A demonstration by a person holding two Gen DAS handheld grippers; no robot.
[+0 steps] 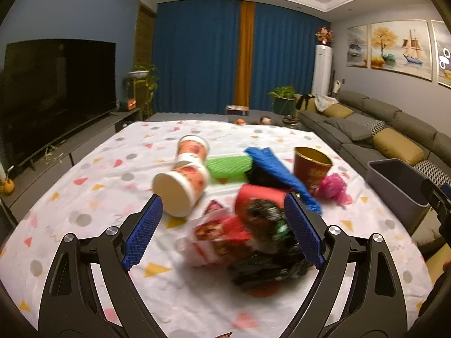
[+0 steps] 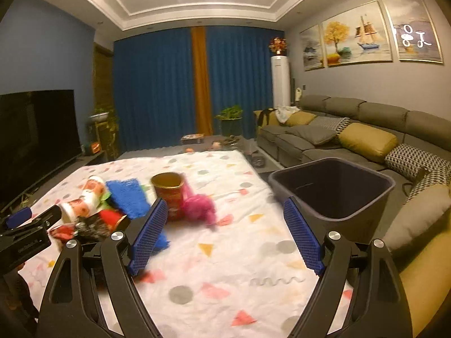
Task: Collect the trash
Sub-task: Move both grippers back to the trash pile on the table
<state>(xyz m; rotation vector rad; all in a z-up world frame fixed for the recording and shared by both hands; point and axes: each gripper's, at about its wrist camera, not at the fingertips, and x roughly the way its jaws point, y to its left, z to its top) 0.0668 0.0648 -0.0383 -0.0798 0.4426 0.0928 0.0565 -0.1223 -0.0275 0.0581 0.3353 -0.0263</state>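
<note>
Nearest the left wrist camera, the left gripper (image 1: 222,231) stands with its blue pads (image 1: 143,233) spread wide and nothing pinched; a crumpled red-and-white wrapper (image 1: 217,236) and a black crinkled bag (image 1: 270,256) lie on the cloth between them, blurred. The right gripper (image 2: 222,233) is likewise wide apart and empty, over bare patterned tablecloth (image 2: 225,281).

Beyond the left pads, at eleven o'clock, two printed paper cups (image 1: 186,180) lie on their sides; at twelve sit a green box (image 1: 228,166) and a blue cloth (image 1: 270,169); at one o'clock a red-and-gold cup (image 1: 311,169) stands upright with a pink tuft (image 1: 334,188) touching it.

The right view shows that same heap at ten o'clock, and gives what the left view only clips at its three o'clock edge: the whole dark trash bin (image 2: 335,194), open and seemingly empty, just off the table at two o'clock. It also catches the left gripper's body at nine o'clock.

Farthest, both views show blue curtains (image 1: 197,56), a television (image 1: 56,90) and a grey sofa (image 2: 352,129).
</note>
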